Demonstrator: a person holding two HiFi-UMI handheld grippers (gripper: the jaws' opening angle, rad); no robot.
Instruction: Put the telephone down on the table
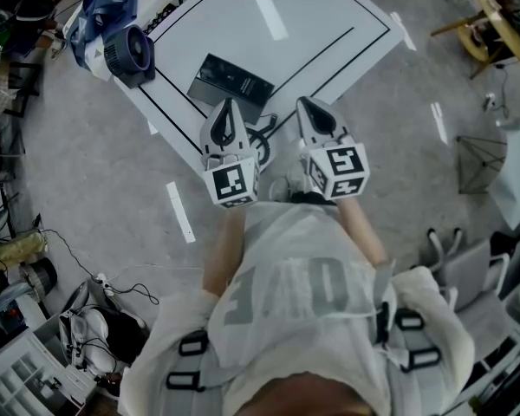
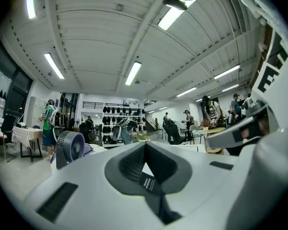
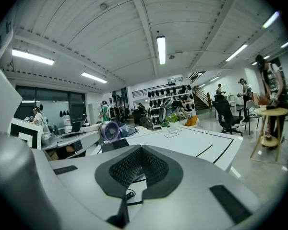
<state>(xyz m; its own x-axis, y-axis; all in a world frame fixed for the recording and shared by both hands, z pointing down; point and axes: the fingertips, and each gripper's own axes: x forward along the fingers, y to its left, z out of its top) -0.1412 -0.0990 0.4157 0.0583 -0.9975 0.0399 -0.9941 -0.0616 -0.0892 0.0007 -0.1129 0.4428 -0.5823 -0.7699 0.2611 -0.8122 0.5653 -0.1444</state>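
The black telephone [image 1: 230,81] lies flat on the white table [image 1: 329,24] near its front corner, and its coiled cord [image 1: 262,133] trails toward the edge. Both grippers hang close to the person's chest, above that corner and apart from the phone. My left gripper [image 1: 228,107] has its jaws shut with nothing held. My right gripper [image 1: 313,107] is also shut and empty. In the right gripper view the telephone [image 3: 114,144] and its cord [image 3: 128,195] show just past the right gripper [image 3: 140,150]. The left gripper view shows the left gripper [image 2: 145,146] in front of the room.
A small grey fan [image 1: 126,55] stands at the table's left corner beside a blue cloth [image 1: 100,7]. Black lines mark the tabletop. Cables and boxes [image 1: 35,354] clutter the floor at the left. A wooden stool [image 1: 485,24] and chairs stand at the right.
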